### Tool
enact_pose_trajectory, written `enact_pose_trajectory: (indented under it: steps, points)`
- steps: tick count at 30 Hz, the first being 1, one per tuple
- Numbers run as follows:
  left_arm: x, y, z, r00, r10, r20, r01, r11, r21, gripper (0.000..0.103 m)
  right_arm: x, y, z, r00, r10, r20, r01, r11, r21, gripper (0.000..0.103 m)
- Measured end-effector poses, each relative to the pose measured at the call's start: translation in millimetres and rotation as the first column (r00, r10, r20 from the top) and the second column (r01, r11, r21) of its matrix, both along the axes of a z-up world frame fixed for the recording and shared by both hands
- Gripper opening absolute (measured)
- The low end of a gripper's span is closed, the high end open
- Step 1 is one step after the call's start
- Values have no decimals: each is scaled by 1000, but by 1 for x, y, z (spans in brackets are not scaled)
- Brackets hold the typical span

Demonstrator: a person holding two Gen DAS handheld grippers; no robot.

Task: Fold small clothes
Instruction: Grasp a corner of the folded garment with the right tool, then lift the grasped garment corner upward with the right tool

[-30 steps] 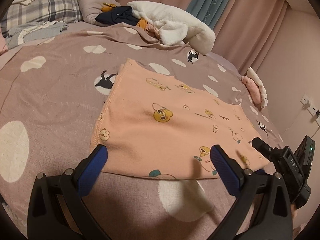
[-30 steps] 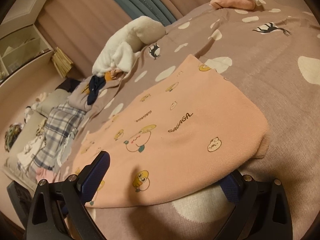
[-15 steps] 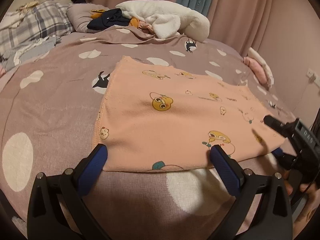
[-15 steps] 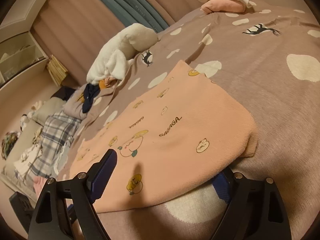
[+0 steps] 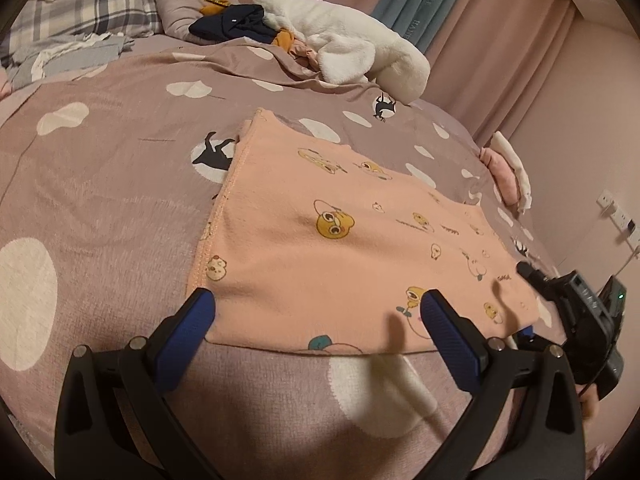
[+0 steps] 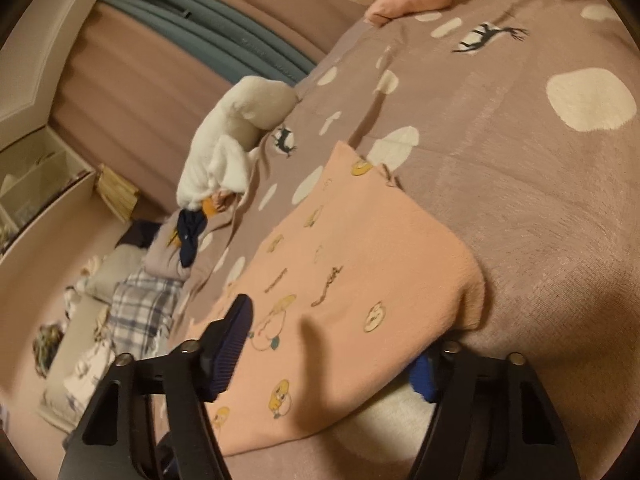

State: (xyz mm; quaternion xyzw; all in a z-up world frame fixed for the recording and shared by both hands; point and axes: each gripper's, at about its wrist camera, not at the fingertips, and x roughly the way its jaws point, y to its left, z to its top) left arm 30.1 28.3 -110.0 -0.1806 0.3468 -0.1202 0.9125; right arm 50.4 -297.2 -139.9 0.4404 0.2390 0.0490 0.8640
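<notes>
A peach garment [image 5: 340, 240] printed with cartoon animals lies flat on the mauve spotted bedcover [image 5: 100, 180]. My left gripper [image 5: 316, 304] is open, its blue pads straddling the garment's near edge at the left corner without pressing it. My right gripper [image 6: 332, 340] is at the near right corner of the garment [image 6: 360, 260]. Its jaws are closing, one blue pad above the cloth and the other tucked under the edge, still apart. In the left wrist view the right gripper [image 5: 528, 304] shows at the garment's right corner.
At the head of the bed lie a white fluffy heap [image 5: 352, 40], a navy item [image 5: 232, 26] and a plaid pillow [image 5: 80, 0]. Folded pink and white clothes [image 5: 508, 168] sit at the bed's right edge, near a wall socket [image 5: 616, 212].
My right gripper's jaws have narrowed around the garment's corner and the gripper has rolled. The left gripper stays open at the near edge. The garment lies as before.
</notes>
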Motion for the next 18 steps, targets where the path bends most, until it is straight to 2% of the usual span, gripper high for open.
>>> enact_pose_trajectory:
  steps: [3, 4, 5, 7, 11, 14, 18]
  points:
    - [-1, 3, 1, 1000, -6, -1, 6, 1000, -23, 102, 1, 1, -1, 1000, -13, -17, 13, 1000, 11, 55]
    - [-1, 4, 2, 1000, -8, 1, 8, 1000, -24, 102, 2, 1, -1, 1000, -11, -22, 11, 1000, 20, 47]
    - [-1, 3, 2, 1000, -13, 2, 13, 1000, -18, 102, 2, 1, -2, 1000, -8, -26, 9, 1000, 26, 40]
    - [-2, 1, 2, 1000, -30, 5, 30, 1000, 5, 102, 4, 2, -3, 999, 2, -44, -1, 1000, 30, 32]
    - [-6, 2, 3, 999, -43, 18, 43, 999, 19, 102, 3, 5, -1, 999, 6, -43, -5, 999, 35, 28]
    - [-8, 10, 5, 999, -39, 18, 39, 999, -29, 102, 4, 6, 5, 999, 6, -46, -6, 1000, 7, 21]
    - [-9, 21, 6, 1000, -21, 10, 22, 995, -97, 102, 6, 8, 16, 999, 13, -29, -14, 1000, -11, 20]
